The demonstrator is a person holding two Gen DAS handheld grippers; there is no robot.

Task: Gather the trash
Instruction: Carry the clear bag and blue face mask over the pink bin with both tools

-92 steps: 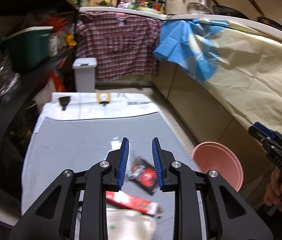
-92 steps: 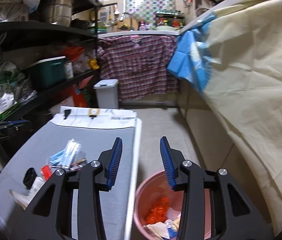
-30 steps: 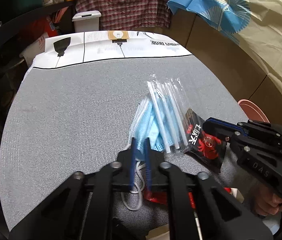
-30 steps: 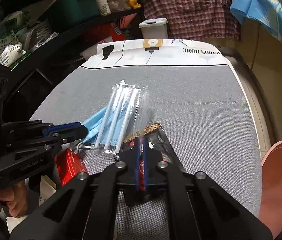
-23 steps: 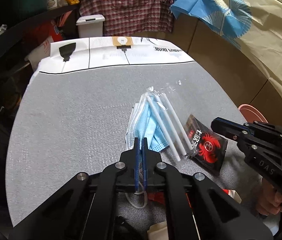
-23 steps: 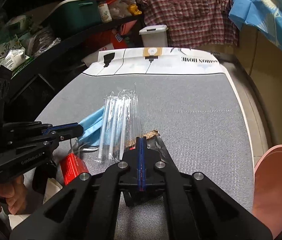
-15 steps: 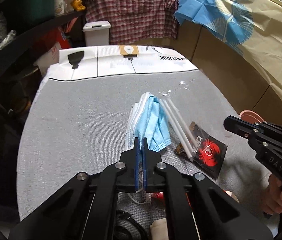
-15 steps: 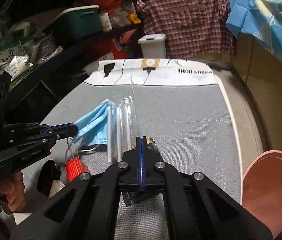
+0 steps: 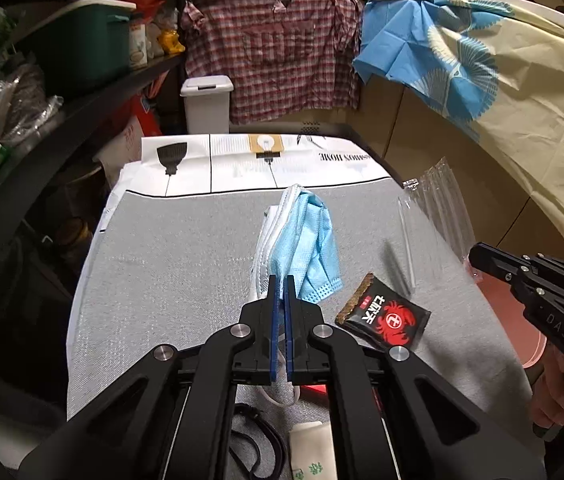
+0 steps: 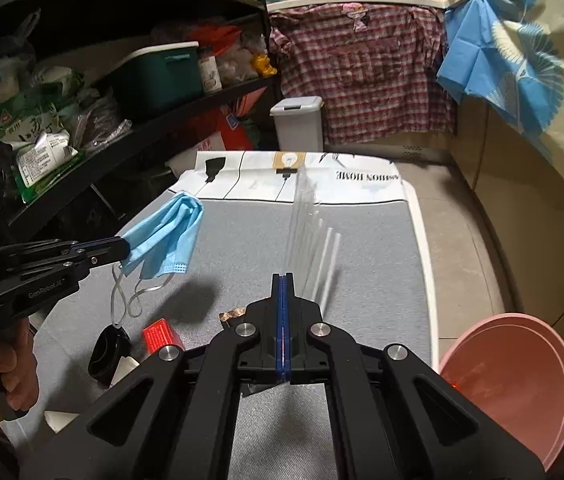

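Mask [image 9: 306,244] is clamped in closed L gripper [image 9: 280,280], straw pack [image 10: 314,248] in closed R gripper [image 10: 283,280], both above mat [image 9: 169,248].

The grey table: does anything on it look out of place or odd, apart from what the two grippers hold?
Yes. Loose litter lies scattered on the grey table: a torn black snack wrapper, a small red packet and a black strap. None is in the pink bin standing beside the table.
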